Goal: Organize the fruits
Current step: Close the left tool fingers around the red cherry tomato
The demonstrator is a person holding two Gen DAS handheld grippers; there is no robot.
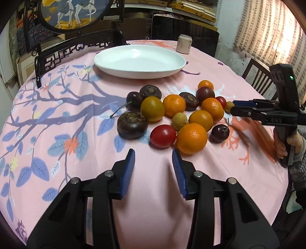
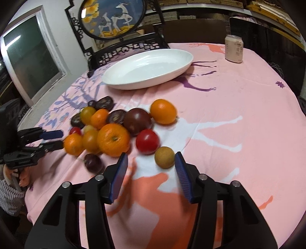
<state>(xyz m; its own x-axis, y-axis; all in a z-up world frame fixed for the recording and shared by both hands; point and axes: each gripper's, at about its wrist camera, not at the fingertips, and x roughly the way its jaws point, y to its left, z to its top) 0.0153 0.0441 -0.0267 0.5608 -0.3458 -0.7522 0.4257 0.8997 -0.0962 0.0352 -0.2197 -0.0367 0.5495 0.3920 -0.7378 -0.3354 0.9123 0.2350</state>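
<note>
A pile of fruit lies on the pink tablecloth: oranges point(image 1: 191, 138), red tomatoes point(image 1: 163, 136), dark cherries point(image 1: 220, 133), brown water chestnuts point(image 1: 132, 125) and small tan longans point(image 1: 179, 121). An empty white oval plate point(image 1: 139, 61) stands behind the pile. My left gripper point(image 1: 153, 156) is open, just short of the red tomato. My right gripper point(image 2: 151, 160) is open, close to a tan longan point(image 2: 164, 157) beside its right finger, with a red tomato point(image 2: 147, 141) just beyond. In the left wrist view the right gripper point(image 1: 234, 107) comes in from the right.
A pale drink can point(image 1: 184, 44) stands behind the plate at the far table edge. A black carved stand with a round deer picture point(image 2: 112, 17) is at the back left. A wooden chair point(image 1: 257, 76) stands at the right.
</note>
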